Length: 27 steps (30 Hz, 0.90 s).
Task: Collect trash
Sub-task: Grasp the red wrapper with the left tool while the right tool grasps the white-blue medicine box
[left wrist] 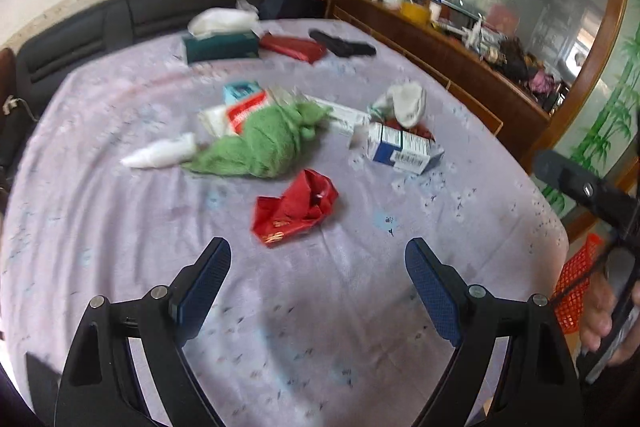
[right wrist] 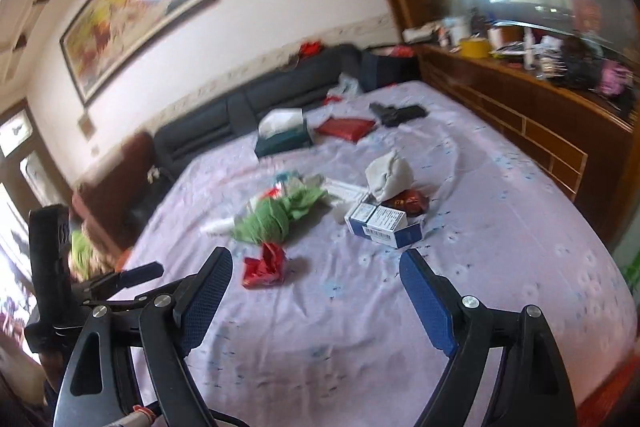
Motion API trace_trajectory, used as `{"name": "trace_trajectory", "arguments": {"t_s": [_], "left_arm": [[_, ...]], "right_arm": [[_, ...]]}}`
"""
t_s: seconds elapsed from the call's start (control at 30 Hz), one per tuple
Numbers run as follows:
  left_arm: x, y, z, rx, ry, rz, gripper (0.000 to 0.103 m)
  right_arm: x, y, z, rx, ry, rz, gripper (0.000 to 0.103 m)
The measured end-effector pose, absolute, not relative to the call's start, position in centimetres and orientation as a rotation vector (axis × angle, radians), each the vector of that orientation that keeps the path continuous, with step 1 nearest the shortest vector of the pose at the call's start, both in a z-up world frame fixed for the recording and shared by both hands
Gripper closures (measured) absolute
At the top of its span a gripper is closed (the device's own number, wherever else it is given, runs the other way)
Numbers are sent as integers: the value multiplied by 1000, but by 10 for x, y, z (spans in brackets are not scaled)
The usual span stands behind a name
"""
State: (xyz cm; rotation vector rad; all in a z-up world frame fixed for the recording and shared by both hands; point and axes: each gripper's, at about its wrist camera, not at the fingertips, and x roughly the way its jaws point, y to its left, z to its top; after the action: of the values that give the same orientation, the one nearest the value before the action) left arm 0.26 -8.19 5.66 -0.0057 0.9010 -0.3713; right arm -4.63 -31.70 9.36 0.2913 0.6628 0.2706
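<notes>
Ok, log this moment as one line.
left gripper open, empty | right gripper open, empty | red wrapper nearest on bed | nothing collected

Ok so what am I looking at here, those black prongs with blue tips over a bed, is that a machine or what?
No machine: a person carries a handheld two-finger gripper in each hand, each with a camera looking along its fingers. One picture is from the left gripper, the other from the right gripper. Both stand open and hold nothing. Below is a bed with a lilac sheet. On it lie a crumpled red wrapper, a green fuzzy cloth, a blue-and-white carton, a white sock and a teal tissue box.
</notes>
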Motion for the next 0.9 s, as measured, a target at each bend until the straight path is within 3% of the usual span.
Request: {"name": "trace_trajectory", "arguments": {"t_s": [0.33,0.4,0.47,0.53,0.67,0.73,0.8,0.9], "left_arm": [[63,-105,1,-4,1003,-340,17],[69,-106,-7,-1,1009,-331,26],[73,-105,-14,1,1026,-314,44],[75,-101,-17,3,1020,-296,56],[73,-89,-15,-79,1019,-336,57],[73,-83,-14,-138,1012,-359,60],[73,-78,-13,-171,1008,-354,63],[74,-76,-11,-180,1008,-352,67]], "right_arm": [[75,-324,31,207,837,323,14],[97,-325,21,178,870,327,15],[116,-322,10,149,913,349,15],[132,-322,2,124,928,333,16],[146,-318,-13,113,995,394,18],[142,-314,-18,108,1032,419,36],[135,-307,-19,74,1036,411,47],[128,-297,-20,13,1036,363,55]]}}
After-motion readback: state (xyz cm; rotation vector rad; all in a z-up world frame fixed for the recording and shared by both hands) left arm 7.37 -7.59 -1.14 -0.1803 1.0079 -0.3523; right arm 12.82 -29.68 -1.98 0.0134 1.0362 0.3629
